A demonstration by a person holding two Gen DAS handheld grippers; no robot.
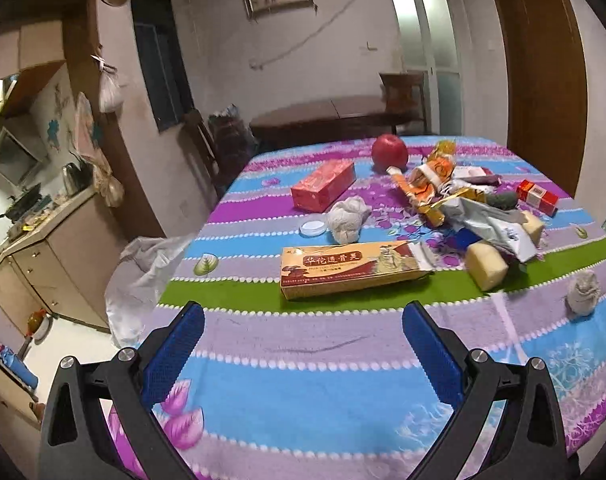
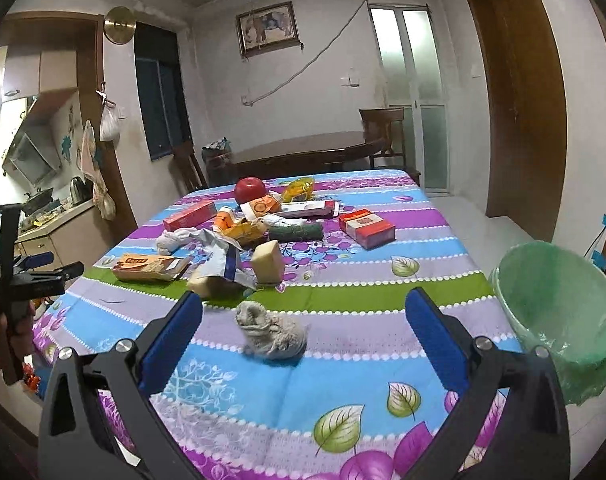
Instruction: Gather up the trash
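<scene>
Trash (image 2: 239, 236) lies heaped mid-table; tissue wad (image 2: 273, 332) nearest.

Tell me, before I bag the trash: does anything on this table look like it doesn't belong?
The red apple at the far end looks whole and fresh, odd among torn wrappers, crumpled tissue and cartons.
</scene>
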